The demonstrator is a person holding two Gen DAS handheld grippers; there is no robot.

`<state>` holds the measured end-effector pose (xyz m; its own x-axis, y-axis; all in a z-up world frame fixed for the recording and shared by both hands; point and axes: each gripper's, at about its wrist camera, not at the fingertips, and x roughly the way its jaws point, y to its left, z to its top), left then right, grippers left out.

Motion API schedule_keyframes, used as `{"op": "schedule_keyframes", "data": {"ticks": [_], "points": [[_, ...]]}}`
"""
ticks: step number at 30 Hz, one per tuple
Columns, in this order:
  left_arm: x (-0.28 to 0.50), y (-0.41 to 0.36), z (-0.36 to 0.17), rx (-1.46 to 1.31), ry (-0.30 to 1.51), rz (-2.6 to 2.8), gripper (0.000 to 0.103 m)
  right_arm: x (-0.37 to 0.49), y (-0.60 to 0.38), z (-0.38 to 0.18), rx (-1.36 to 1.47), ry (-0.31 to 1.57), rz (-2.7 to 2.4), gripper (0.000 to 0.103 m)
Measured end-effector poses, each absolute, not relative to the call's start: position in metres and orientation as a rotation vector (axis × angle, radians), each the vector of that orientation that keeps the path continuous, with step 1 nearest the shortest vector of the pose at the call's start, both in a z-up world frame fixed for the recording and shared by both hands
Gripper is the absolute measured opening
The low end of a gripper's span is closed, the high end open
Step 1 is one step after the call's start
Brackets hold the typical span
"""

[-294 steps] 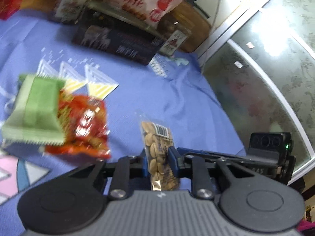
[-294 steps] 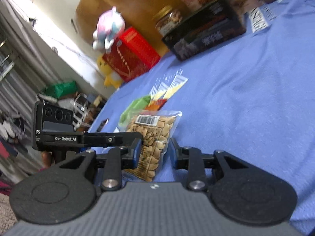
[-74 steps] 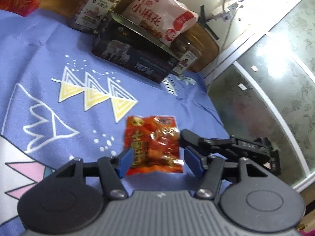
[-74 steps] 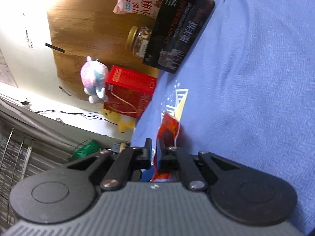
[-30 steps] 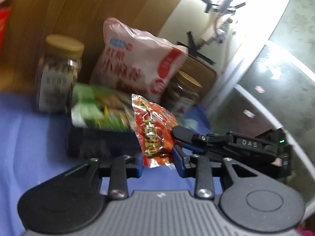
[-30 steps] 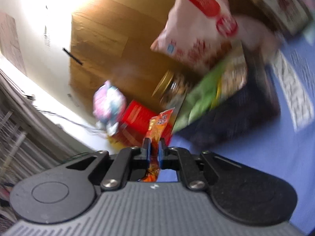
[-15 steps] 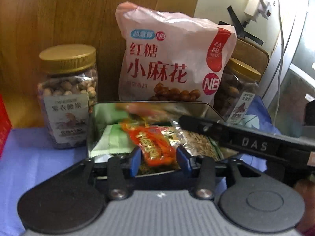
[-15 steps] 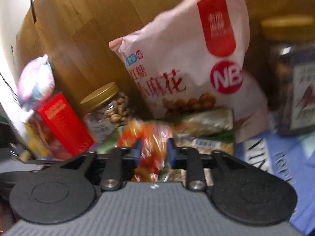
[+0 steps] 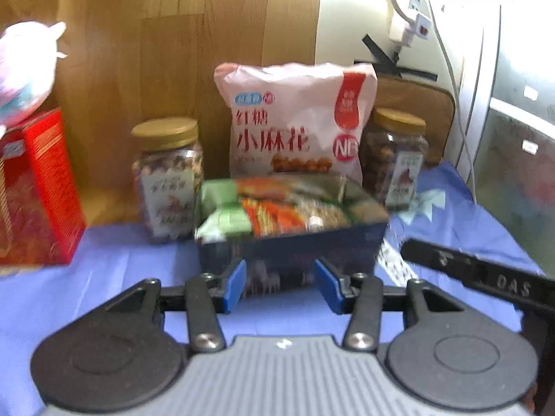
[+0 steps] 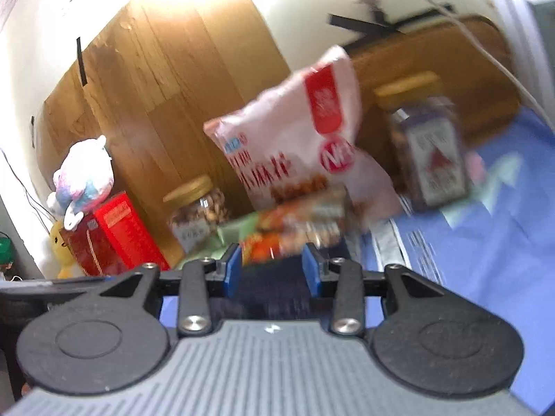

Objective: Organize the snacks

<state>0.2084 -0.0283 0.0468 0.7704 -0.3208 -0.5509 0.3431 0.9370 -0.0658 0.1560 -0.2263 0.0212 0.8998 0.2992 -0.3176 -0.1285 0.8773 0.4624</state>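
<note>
Snack packets [image 9: 277,213] lie packed in dark box [image 9: 295,246] on blue cloth [image 9: 114,270], just beyond left tongs [image 9: 280,286] and right tongs [image 10: 272,270], both spread apart, empty. Packet print blurred. Behind box: pink bag [image 9: 295,124] reading "小麻花", "NB", between two gold-lidded jars [image 9: 166,176]. Only right view shows yellow toy [image 10: 62,246].

Dark navy box [image 9: 291,249]; green, orange packets [image 9: 274,208] inside; pink-and-red bag [image 9: 295,118] (white lettering); blue cloth [image 9: 104,270].
</note>
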Motion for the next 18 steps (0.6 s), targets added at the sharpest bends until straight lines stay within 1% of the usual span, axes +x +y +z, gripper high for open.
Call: {"op": "schedule_keyframes", "data": {"ticks": [6, 9, 11, 13, 15, 16, 18], "points": [[0.157, -0.030, 0.031, 0.067, 0.648, -0.330, 0.046, 0.091, -0.224, -0.001, 0.534, 0.478, 0.192, 0.043], [0.137, -0.030, 0.025, 0.072, 0.654, -0.313, 0.052, 0.070, -0.218, 0.000, 0.521, 0.501, 0.202, 0.044], [0.123, -0.030, 0.021, 0.077, 0.656, -0.304, 0.054, 0.061, -0.215, 0.002, 0.523, 0.501, 0.208, 0.047], [0.110, -0.028, 0.019, 0.077, 0.653, -0.291, 0.058, 0.051, -0.214, 0.006, 0.533, 0.492, 0.211, 0.054], [0.098, -0.025, 0.016, 0.075, 0.647, -0.275, 0.060, 0.039, -0.211, 0.009, 0.526, 0.478, 0.216, 0.056], [0.091, -0.023, 0.014, 0.075, 0.642, -0.264, 0.063, 0.031, -0.209, 0.009, 0.522, 0.472, 0.218, 0.057], [0.080, -0.020, 0.011, 0.073, 0.634, -0.241, 0.081, 0.022, -0.205, 0.010, 0.512, 0.468, 0.228, 0.058]]}}
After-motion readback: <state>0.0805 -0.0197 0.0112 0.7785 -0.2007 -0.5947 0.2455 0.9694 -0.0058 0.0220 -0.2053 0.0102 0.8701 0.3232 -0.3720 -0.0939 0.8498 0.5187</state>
